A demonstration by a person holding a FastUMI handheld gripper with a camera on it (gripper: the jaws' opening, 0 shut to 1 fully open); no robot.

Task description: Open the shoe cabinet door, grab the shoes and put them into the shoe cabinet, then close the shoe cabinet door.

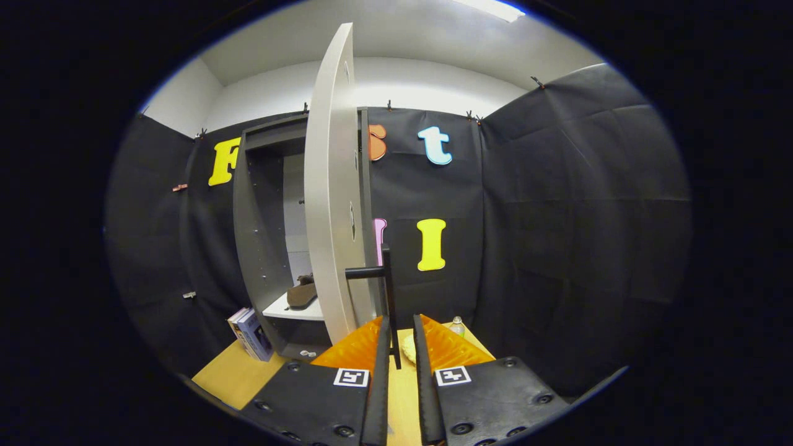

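Note:
The dark grey shoe cabinet (254, 235) stands against the booth wall, and its white door (331, 204) is swung out toward me, seen nearly edge-on. A brown shoe (302, 291) lies on the white shelf inside. The door's black bar handle (388, 291) runs down into the narrow gap between my fingers. My gripper (401, 347) is slightly open around the handle's lower end. The bar rests against the left finger (383, 353), with a small gap to the right one.
Several books (251, 334) lean against the cabinet's lower left side on the wooden surface (223, 375). A small clear bottle (457, 325) stands just beyond the right finger. A pale flat item (409, 352) lies under the fingertips. Black cloth walls close in on the right.

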